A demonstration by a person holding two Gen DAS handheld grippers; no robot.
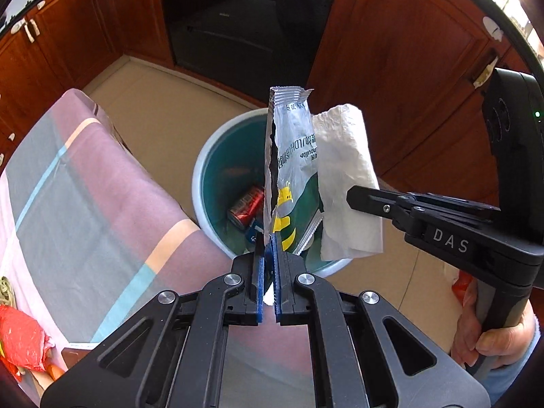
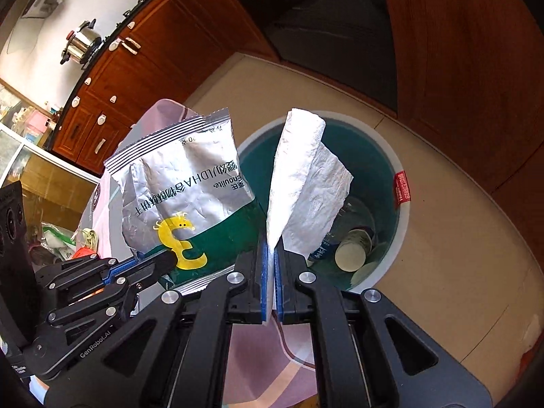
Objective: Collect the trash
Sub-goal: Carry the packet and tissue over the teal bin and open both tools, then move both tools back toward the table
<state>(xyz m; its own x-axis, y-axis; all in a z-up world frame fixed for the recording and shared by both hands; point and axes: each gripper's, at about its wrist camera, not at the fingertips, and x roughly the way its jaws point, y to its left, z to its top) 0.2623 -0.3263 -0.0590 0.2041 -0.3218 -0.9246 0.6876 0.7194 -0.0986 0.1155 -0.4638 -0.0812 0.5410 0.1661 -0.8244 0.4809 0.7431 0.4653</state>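
Both tools are clamped on trash, held over the bin [image 2: 403, 224], w/ the cloth-covered bench [image 1: 88, 183] alongside. Left tool [image 1: 268, 248] has its blue pads pinched together on the bottom edge of the foil packet [image 1: 292, 170]; right tool [image 2: 271, 255] is clamped on the lower corner of the paper towel [image 2: 306, 183]. Handling, as a guess: both v. light, no load on the grip. The packet is thin crinkly foil, torn open along one side, semi-stiff so it stands up by itself, but slick; best held at the flat crimped seam or bottom edge, as now, not the torn flap. The towel is soft, floppy and grippy, and tears easily if tugged; take it at a folded, doubled bit. Either may cling to the pads or drift sideways on release, so prob. let go low, over the middle of the bin. A red can [image 1: 246, 205] and a paper cup [image 2: 352, 250] already lie inside.
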